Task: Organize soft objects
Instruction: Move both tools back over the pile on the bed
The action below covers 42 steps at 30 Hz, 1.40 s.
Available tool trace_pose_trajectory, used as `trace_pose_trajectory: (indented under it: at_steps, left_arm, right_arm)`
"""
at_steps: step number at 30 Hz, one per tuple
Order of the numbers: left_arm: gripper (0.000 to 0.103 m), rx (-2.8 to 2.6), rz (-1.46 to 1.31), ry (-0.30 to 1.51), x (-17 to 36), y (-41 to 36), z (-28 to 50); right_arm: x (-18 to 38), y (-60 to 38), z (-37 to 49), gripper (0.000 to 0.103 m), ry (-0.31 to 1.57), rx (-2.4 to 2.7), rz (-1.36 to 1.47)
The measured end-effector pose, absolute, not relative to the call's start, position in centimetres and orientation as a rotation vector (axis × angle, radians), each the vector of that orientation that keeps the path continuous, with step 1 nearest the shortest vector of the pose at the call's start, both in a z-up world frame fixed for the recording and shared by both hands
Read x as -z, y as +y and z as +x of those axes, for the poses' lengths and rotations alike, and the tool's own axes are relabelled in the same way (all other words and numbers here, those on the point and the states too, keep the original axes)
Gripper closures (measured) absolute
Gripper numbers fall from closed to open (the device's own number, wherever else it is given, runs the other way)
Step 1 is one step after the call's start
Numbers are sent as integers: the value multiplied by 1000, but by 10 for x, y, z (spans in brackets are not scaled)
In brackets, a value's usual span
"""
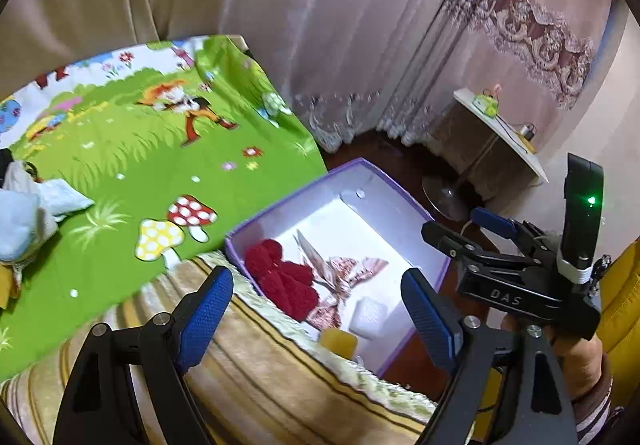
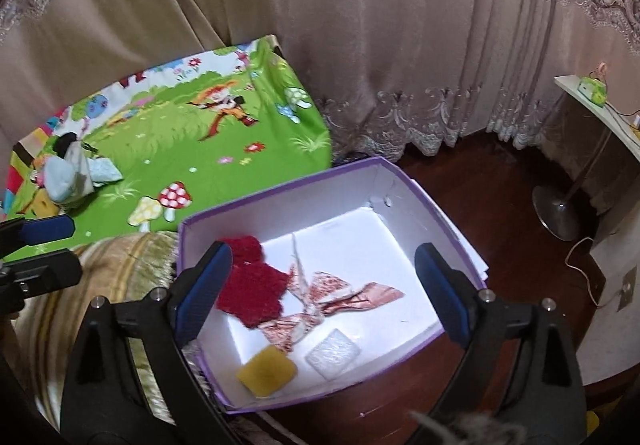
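My left gripper [image 1: 318,309] has its fingers spread wide with nothing between them, hanging above the striped blanket [image 1: 256,373] at the near edge of the box [image 1: 400,185]. My right gripper [image 2: 324,293] is likewise wide open and empty, poised right over the box [image 2: 280,205]; from the left camera I also see it from the side [image 1: 492,223], just past the box's far corner.

The box is purple outside and white inside, sitting between the bed and the dark wooden floor [image 2: 460,173]. Four soft things lie in it: a red knitted piece [image 2: 250,285] toward the left wall, a pink patterned cloth [image 2: 332,297] touching it and spread across the middle, a yellow sponge square [image 2: 266,371] at the near wall, and a white pad [image 2: 333,353] just beside the sponge.

On the green cartoon bedsheet [image 2: 180,149], well apart from the box, sits a pile of pale blue and white soft items [image 2: 72,173]; it is too small and blurred for me to tell the pieces apart. Curtains [image 2: 360,25] hang behind, and a small white table [image 2: 600,113] stands to the right.
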<state>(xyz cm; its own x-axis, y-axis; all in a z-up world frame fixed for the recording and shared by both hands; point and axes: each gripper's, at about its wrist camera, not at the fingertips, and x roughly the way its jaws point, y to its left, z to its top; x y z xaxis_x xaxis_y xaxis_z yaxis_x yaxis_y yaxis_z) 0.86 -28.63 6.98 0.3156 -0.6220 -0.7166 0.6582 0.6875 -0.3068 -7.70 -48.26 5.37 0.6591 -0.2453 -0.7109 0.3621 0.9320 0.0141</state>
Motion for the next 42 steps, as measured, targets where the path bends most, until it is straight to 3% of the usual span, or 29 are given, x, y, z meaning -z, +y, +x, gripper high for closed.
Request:
trace_pose_trajectory:
  at_steps: [30,42]
  left_arm:
    - [17,392,-228,923,-58,-60,92]
    - [24,267,-370,1010,-33,-4,134]
  right_arm:
    - [-99,-343,11,9,722,-26,-7]
    - [-93,-291,57,9,743,-133,-108]
